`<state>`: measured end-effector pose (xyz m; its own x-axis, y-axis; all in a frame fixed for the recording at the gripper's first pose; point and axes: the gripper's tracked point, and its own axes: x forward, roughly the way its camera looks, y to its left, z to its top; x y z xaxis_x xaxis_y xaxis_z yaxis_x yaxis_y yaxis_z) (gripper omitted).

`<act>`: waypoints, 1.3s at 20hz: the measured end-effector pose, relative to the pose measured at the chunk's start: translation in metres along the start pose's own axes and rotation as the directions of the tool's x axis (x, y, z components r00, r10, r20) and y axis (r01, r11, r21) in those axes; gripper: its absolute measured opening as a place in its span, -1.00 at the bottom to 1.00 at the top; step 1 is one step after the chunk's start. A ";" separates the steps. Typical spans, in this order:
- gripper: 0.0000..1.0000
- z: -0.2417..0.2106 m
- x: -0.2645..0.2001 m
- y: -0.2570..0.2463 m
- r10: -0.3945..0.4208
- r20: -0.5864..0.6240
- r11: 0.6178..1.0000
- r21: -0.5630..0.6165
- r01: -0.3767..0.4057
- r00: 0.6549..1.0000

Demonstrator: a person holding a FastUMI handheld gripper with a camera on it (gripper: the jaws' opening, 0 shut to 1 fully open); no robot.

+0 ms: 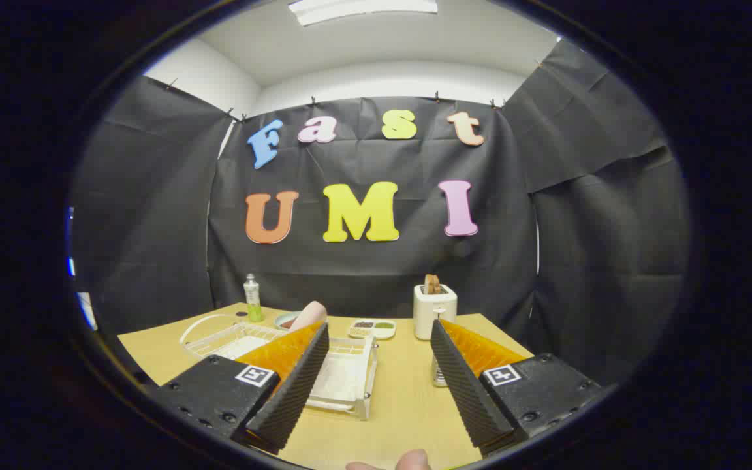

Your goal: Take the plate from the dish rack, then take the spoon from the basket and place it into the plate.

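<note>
A white dish rack (358, 373) stands on the wooden table (402, 405), just ahead of my left finger and partly covered by it. A pink plate (311, 313) stands on edge in the rack, its lower part hidden behind the tip of that finger. A small metal mesh basket (439, 376) peeks out from behind my right finger; I cannot make out a spoon in it. My gripper (379, 324) is held above the table with its fingers wide apart and nothing between them.
At the back of the table stand a white toaster (435, 312) with bread in it, a green bottle (253, 297), a small bowl (286, 320) and a divided condiment dish (373, 328). A person's fingertip (410, 459) shows below the fingers.
</note>
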<state>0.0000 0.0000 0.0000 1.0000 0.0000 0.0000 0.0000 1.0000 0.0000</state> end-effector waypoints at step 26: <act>1.00 0.032 0.021 0.025 0.099 -0.030 0.995 -0.004 -0.100 0.995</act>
<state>0.0208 0.0254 0.0317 0.9946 0.0993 -0.0303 -0.0995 0.9950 -0.0042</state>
